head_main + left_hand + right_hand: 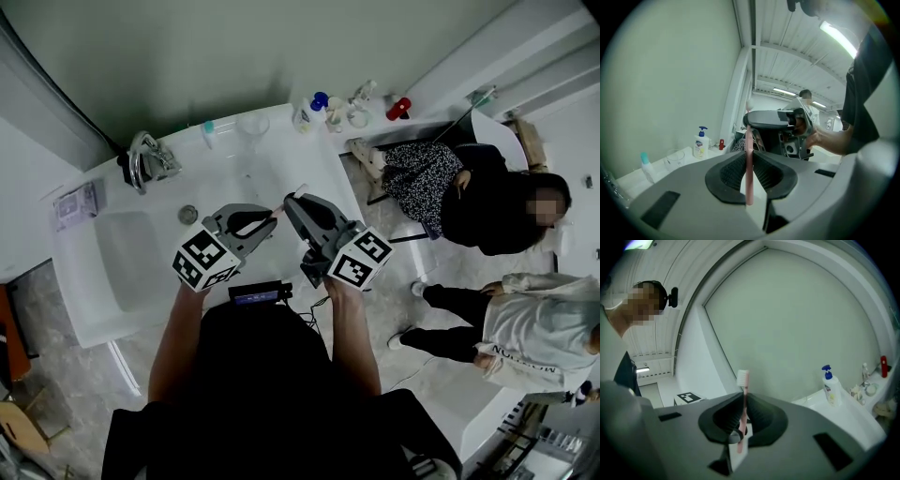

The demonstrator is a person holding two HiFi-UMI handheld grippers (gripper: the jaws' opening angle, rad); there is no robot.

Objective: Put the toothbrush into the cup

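Right gripper [742, 403] and left gripper [749, 158] both clamp the pink toothbrush [742, 379], upright between their jaws.

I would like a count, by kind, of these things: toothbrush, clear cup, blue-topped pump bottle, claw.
toothbrush: 1
clear cup: 1
blue-topped pump bottle: 1
claw: 2 (left claw, right claw)
Total: 5

Head view: mounted above the person, facing steeply down over the left gripper [271, 216] and right gripper [290, 201] onto the white desk [281, 155], at moderate distance.
Left gripper view: very close along its own jaws, facing the right gripper.
Right gripper view: equally close, facing the wall [787, 324].
Shared by all three: the soap bottle [303, 117].
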